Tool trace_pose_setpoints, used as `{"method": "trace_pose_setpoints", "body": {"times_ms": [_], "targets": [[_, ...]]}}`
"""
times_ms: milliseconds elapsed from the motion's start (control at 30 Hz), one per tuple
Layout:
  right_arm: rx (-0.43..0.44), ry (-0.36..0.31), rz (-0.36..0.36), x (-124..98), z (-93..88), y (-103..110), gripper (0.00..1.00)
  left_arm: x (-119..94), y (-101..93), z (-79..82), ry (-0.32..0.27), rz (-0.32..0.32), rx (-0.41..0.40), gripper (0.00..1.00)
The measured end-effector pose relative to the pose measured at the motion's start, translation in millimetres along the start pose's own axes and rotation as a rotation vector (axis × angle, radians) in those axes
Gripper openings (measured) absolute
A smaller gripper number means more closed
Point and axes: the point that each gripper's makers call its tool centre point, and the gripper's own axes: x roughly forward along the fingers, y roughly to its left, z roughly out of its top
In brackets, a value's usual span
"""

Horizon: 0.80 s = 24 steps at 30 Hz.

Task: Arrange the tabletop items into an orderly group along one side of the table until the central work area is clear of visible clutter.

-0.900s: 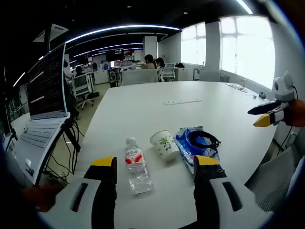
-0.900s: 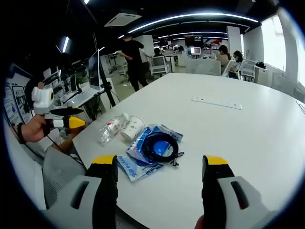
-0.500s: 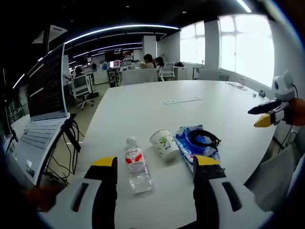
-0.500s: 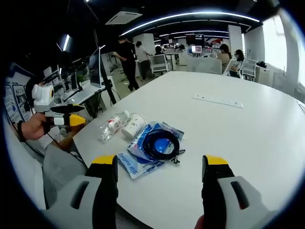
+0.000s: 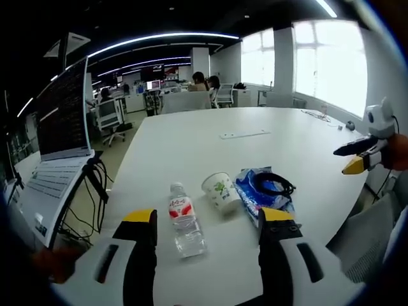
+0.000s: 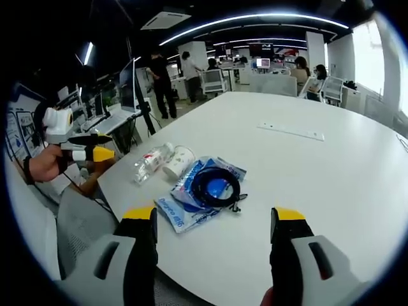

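Note:
A clear water bottle (image 5: 185,220) with a red label lies on its side on the white table (image 5: 191,146). Beside it lies a tipped paper cup (image 5: 220,191), then a blue plastic bag (image 5: 258,197) with a coiled black cable (image 5: 273,185) on top. My left gripper (image 5: 207,220) is open above the table's near edge, the bottle between its jaws in view. My right gripper (image 6: 213,220) is open, short of the blue bag (image 6: 194,194), cable (image 6: 215,187), cup (image 6: 178,162) and bottle (image 6: 150,163). The other gripper shows at each view's side: the right gripper (image 5: 358,156) and the left gripper (image 6: 86,153).
A flat white power strip (image 5: 243,134) lies further along the table, also the strip (image 6: 291,132). A laptop on a stand (image 5: 54,153) with hanging cables stands off the table's left side. Office desks, chairs and people fill the far background.
Both views have drifted slightly; the items lie as before. The other gripper in each view has sunk a little. People in the background have walked on.

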Motion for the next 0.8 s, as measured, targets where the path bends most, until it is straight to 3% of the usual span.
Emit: {"method": "trace_pose_setpoints", "body": {"times_ms": [300, 633, 800], "targets": [[0.001, 0.012, -0.002, 0, -4.0, 0, 0.72, 0, 16.0, 5.9, -0.019, 0.027, -0.012, 0.64], [0.020, 0.021, -0.020, 0, -13.4, 0, 0.72, -4, 20.4, -3.4, -0.006, 0.030, -0.028, 0.64], [0.011, 0.023, 0.008, 1, -15.8, 9, 0.73, -4, 21.5, -4.5, -0.002, 0.022, -0.034, 0.64]]}}
